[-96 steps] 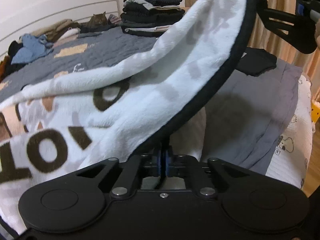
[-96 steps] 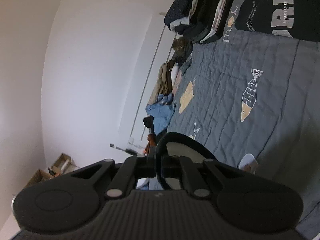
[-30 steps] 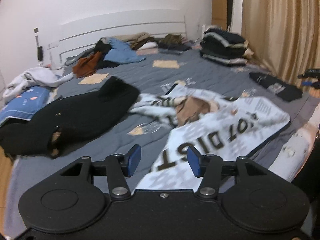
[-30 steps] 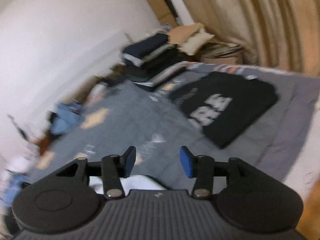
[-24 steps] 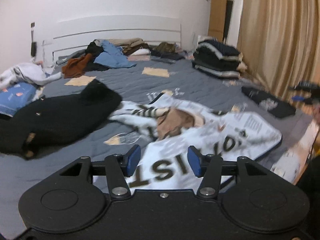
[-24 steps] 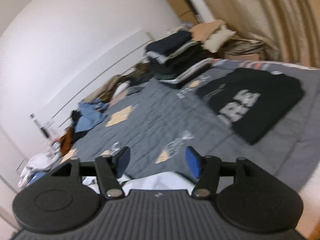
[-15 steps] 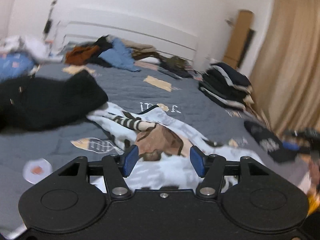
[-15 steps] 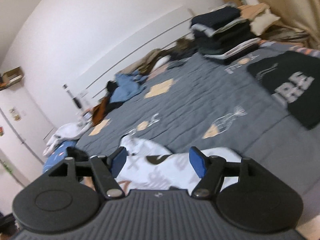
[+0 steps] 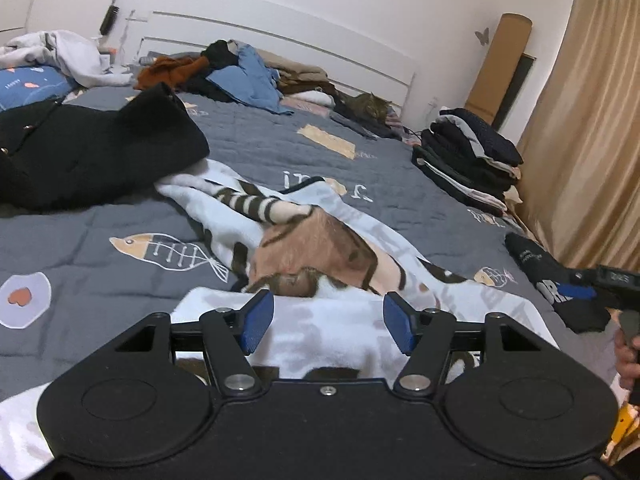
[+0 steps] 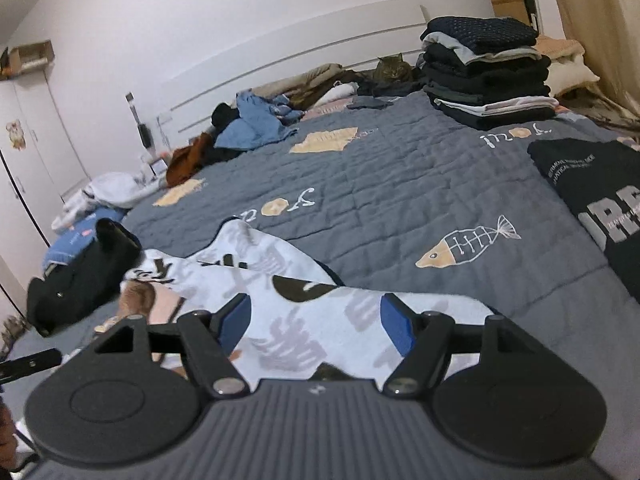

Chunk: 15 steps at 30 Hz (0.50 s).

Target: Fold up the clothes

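Both the left gripper (image 9: 328,322) and the right gripper (image 10: 314,322) hover with fingers spread wide, holding nothing, over the white printed fleece (image 9: 320,240), which lies rumpled on the grey quilted bed (image 10: 400,184) beside a black coat (image 9: 92,152).

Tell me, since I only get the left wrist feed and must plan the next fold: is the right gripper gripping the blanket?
Observer: No. The right gripper is open above the blanket, pinching nothing.
Operator: What lies to its right?
Observer: A folded black T-shirt with white lettering, flat on the quilt, bare quilt between it and the blanket.
Operator: And far left?
Observer: A white wardrobe with a sticker on its door.
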{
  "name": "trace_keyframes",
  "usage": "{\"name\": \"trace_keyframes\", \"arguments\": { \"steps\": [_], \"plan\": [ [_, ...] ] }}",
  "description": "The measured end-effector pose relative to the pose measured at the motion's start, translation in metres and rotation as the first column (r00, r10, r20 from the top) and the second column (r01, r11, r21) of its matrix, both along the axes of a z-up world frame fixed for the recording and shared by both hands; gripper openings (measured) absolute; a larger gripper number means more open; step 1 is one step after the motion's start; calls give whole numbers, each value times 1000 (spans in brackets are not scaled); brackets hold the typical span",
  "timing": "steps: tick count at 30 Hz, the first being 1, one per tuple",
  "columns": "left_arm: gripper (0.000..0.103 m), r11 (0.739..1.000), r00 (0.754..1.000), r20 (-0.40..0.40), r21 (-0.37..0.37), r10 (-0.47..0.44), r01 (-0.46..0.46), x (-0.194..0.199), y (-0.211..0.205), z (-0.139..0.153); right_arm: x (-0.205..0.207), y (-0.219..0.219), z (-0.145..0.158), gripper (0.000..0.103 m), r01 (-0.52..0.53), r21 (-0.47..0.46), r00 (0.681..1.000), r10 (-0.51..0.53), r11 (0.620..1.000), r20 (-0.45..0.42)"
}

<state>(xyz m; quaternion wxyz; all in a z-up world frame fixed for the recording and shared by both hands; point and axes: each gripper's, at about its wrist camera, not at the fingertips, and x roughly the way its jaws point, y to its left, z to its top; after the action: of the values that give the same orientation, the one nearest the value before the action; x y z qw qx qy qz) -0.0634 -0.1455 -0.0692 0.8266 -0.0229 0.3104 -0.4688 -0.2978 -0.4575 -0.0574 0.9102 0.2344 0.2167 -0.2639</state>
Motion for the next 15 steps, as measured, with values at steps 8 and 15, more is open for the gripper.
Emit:
{"name": "trace_keyframes", "arguments": {
  "steps": [8,15],
  "plan": [
    [66,1000,1000,-28,-21,-8,8,-4,-2,1,56,-24,-15,72,-98,-70,993,94,993,-65],
    [67,1000,1000,-19,-18,-12,11,-3,2,1,97,-30,-44,73,-181,-94,969,161,979,-190]
  ]
}}
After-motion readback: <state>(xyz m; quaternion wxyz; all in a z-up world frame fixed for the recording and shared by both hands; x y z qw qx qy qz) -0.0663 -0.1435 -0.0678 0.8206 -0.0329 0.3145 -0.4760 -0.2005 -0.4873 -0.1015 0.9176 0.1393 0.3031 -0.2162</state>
